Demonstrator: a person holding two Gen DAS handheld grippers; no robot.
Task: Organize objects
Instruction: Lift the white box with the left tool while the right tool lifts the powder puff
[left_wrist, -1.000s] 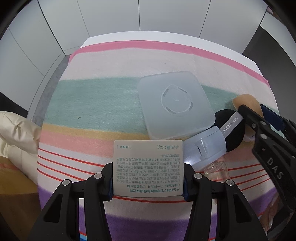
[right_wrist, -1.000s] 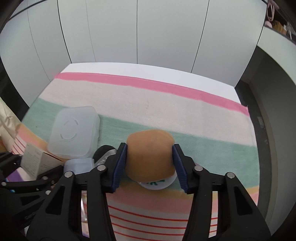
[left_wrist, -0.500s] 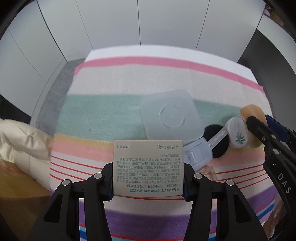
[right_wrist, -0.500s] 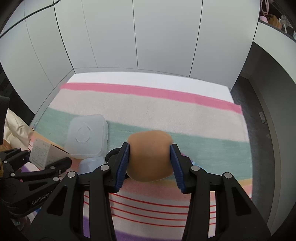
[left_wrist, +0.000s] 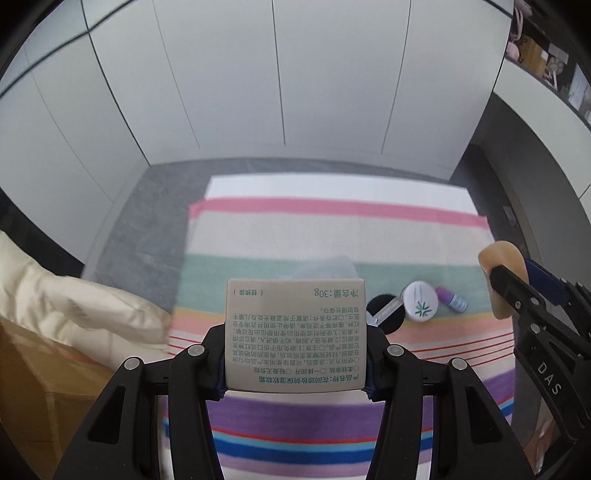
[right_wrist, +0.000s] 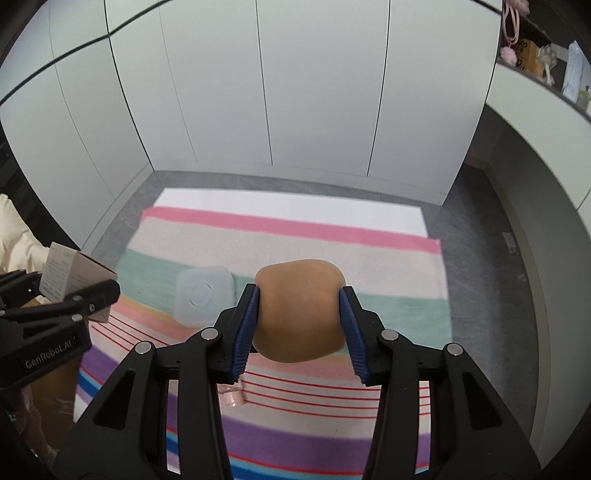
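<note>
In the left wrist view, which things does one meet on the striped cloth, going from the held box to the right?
Printed box in the left gripper → black round puff → white round compact → small purple bottle → tan sponge in the right gripper.

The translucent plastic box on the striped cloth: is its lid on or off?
On. In the right wrist view the translucent box lies closed on the striped cloth, lid with the round embossed mark on top.
</note>
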